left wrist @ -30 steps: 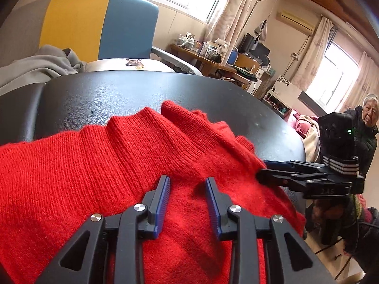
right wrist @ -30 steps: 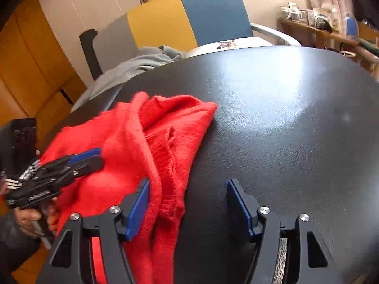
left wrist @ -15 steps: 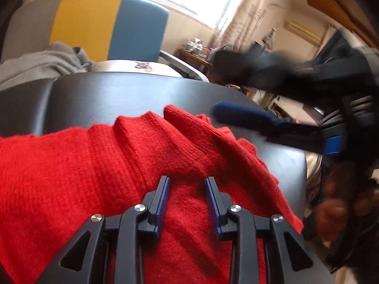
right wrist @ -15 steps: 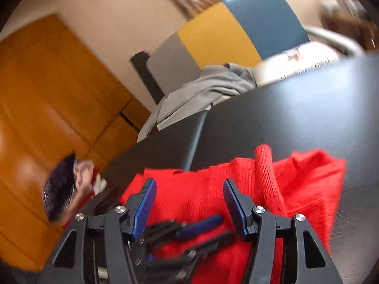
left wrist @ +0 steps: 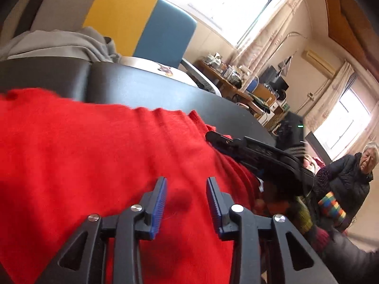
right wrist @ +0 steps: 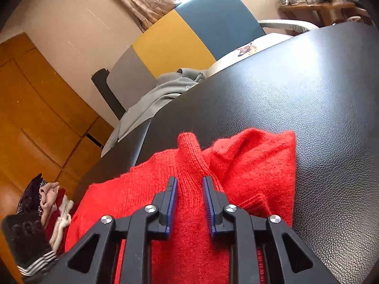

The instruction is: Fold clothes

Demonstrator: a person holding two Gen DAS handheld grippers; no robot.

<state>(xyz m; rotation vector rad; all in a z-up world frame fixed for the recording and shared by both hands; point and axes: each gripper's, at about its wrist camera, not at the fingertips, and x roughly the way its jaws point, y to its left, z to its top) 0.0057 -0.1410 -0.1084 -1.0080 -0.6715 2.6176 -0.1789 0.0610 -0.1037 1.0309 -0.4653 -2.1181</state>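
Note:
A red knit sweater lies bunched on the black padded table. My left gripper hovers low over its middle. The jaws are opening and their blue pads stand apart, with knit under the gap but not pinched. My right gripper is over the sweater near its far edge. Its jaws are closing, and the pads press on a raised fold that runs up between them. In the left wrist view the right gripper reaches in across the sweater's right edge.
A chair with a grey, yellow and blue back stands behind the table, and a grey garment is draped beside it. More clothes are piled at lower left. A person in a dark jacket stands at the right, near a cluttered desk.
My right gripper swung left from the sweater's edge to over its body, and its jaws narrowed around the raised fold. My left gripper shifted and rolled, and its jaws widened slightly.

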